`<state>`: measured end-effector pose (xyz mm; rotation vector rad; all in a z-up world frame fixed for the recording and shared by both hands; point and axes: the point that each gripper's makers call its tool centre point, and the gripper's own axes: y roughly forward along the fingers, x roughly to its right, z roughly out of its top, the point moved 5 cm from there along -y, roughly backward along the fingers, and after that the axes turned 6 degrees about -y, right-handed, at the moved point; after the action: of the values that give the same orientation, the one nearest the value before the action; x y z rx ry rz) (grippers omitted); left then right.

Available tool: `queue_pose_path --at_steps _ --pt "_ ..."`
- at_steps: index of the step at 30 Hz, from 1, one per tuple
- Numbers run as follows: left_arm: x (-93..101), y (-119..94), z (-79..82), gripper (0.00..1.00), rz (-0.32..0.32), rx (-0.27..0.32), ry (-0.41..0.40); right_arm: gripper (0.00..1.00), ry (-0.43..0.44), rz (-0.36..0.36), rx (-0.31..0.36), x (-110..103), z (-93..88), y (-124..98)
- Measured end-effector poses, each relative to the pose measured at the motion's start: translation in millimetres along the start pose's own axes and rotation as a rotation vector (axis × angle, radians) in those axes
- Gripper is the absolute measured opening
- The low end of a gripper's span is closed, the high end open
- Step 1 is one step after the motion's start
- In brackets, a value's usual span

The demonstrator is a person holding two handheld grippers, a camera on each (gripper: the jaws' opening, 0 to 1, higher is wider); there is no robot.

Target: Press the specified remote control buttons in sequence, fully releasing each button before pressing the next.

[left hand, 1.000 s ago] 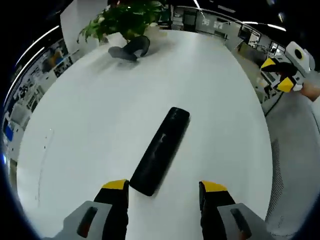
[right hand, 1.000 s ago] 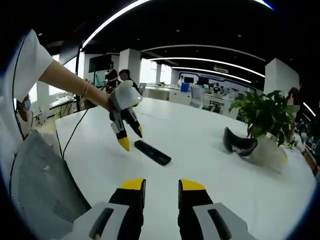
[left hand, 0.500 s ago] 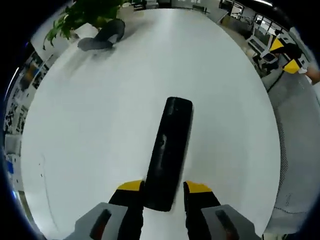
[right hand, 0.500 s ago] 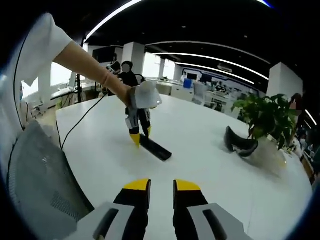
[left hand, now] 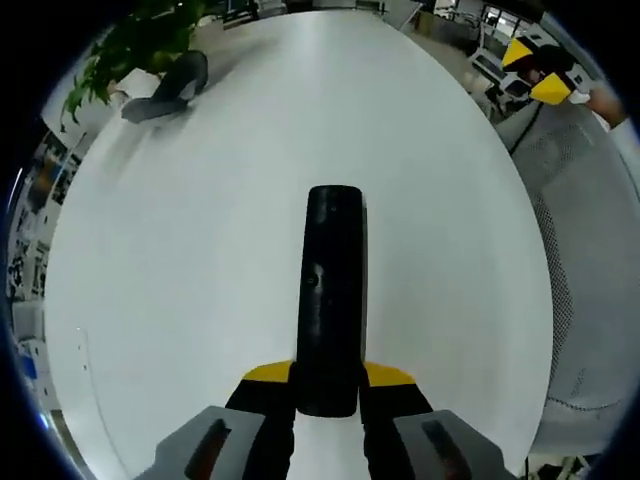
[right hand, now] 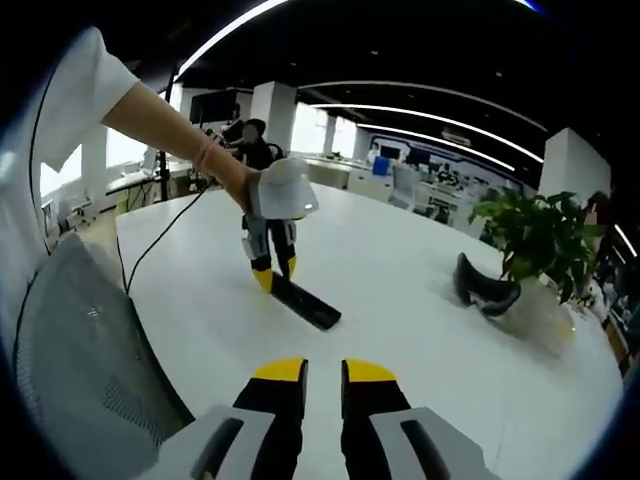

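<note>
The remote (left hand: 330, 300) is a long, slim black slab with rounded ends and a slightly glossy top, lying flat on a big smooth white oval table (left hand: 200, 230). Its near end sits right between the yellow-tipped jaws of the left gripper (left hand: 328, 378), which are closed in on its sides, so that one is gripping the remote. In the right gripper view the same remote (right hand: 303, 303) lies out on the table with the left gripper (right hand: 271, 275) coming down onto its end from a person's outstretched hand. The right gripper (right hand: 323, 372) hangs above the table edge with its jaws nearly together and nothing between them. Further back there's a leafy green potted plant (right hand: 535, 240) and a dark curved headset-looking thing (right hand: 482, 288) just beside it. A grey mesh chair back (right hand: 70, 370) sits at the table's edge.
</note>
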<state>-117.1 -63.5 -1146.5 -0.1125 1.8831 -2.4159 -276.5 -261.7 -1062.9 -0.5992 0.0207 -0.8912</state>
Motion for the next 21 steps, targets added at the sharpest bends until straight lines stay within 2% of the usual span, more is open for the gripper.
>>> queue_pose_path --at_steps 9,14,21 --pt "18.3 1 -2.2 0.24 -0.002 0.011 0.0 0.09 -0.008 0.009 0.003 -1 0.6 0" --pt "33.4 1 -2.9 0.23 0.001 -0.016 0.026 0.08 -0.016 0.018 0.001 -3 0.8 0" --pt "45.0 1 -6.4 0.24 -0.004 0.0 0.001 0.08 -0.034 0.034 -0.008 -6 0.5 2"
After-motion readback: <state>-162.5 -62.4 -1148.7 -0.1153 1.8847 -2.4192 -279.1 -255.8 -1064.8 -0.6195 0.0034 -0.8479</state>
